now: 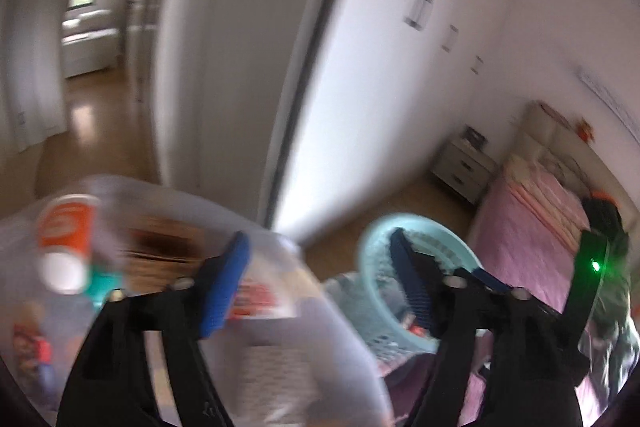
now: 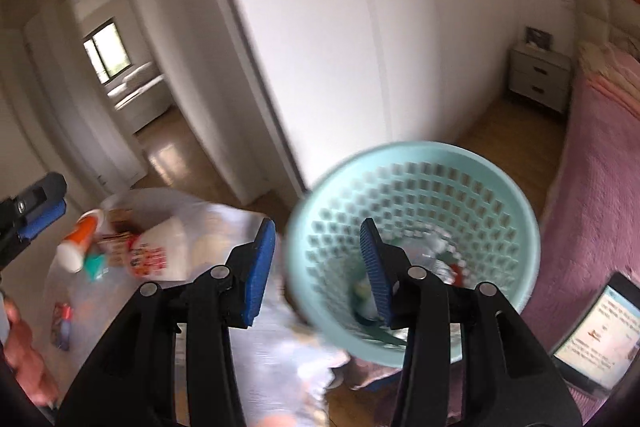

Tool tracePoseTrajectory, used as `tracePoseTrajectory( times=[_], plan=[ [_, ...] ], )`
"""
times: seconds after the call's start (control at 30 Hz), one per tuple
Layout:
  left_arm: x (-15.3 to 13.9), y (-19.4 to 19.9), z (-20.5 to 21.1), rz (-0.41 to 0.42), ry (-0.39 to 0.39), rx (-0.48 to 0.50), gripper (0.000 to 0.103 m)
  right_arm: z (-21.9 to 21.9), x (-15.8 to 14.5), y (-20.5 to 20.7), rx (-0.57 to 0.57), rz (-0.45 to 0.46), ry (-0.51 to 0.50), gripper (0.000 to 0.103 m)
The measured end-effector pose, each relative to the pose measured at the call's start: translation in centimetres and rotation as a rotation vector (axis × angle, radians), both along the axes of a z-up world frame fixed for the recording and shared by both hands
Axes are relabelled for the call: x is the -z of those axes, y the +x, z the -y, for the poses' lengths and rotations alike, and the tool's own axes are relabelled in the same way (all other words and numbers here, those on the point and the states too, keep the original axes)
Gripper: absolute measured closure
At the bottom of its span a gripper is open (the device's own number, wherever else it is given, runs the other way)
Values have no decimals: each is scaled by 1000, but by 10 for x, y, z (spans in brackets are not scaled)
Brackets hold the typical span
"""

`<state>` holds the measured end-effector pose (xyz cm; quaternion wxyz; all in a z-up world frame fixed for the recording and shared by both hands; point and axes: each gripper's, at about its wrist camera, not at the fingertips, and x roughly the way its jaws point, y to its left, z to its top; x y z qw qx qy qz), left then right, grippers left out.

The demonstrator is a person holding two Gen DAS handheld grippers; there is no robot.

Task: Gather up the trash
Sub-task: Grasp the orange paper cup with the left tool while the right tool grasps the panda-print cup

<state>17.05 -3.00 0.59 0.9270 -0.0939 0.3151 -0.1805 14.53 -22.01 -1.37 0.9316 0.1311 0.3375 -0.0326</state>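
Observation:
A clear plastic bag point(image 2: 224, 235) holds trash: an orange and white cup point(image 2: 80, 243), a white printed carton point(image 2: 160, 255) and small wrappers. It also shows in the left wrist view point(image 1: 280, 327), blurred. A light blue perforated basket point(image 2: 416, 211), tipped toward the camera, has a few scraps inside; it shows in the left wrist view point(image 1: 416, 287) too. My right gripper point(image 2: 318, 267) is open, its jaws either side of the basket's near rim. My left gripper point(image 1: 316, 287) is open, its left finger over the bag; it also shows at the left edge of the right wrist view point(image 2: 36, 207).
White wardrobe doors point(image 2: 320, 27) stand behind. A bed with a pink cover point(image 2: 600, 167) is at the right, a nightstand point(image 2: 540, 75) beyond it, and a lit phone point(image 2: 600, 335) at lower right. A doorway point(image 2: 120, 67) opens at the left onto a wooden floor.

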Motion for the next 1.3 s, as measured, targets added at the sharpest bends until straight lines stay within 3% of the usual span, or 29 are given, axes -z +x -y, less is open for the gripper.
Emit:
tracePoseTrajectory(
  times=[0.17, 0.3, 0.4, 0.6, 0.83, 1.07, 1.13, 1.2, 1.3],
  plan=[
    [-4, 8, -89, -14, -50, -181, 21, -56, -8, 13, -141, 20, -47, 50],
    [7, 18, -148, -52, -86, -322, 21, -100, -4, 25, -246, 29, -60, 29],
    [23, 31, -179, -112, -153, -383, 21, -124, 2, 36, -297, 17, -68, 26],
    [45, 60, -187, -186, -162, -389, 21, -149, 23, 58, -344, -42, -66, 23],
    [65, 67, -183, -199, -79, -432, 21, -161, 44, 78, -373, -102, -90, 23],
    [74, 74, -179, -222, -61, -444, 21, -158, 66, 100, -384, -178, 27, 23],
    [78, 76, -179, -239, -54, -433, 24, -156, 71, 107, -387, -199, 56, 23],
    [81, 78, -179, -249, -62, -418, 36, -155, 75, 111, -397, -213, 69, 23],
    [81, 79, -180, -256, -56, -412, 39, -158, 76, 112, -413, -211, 56, 25]
  ],
)
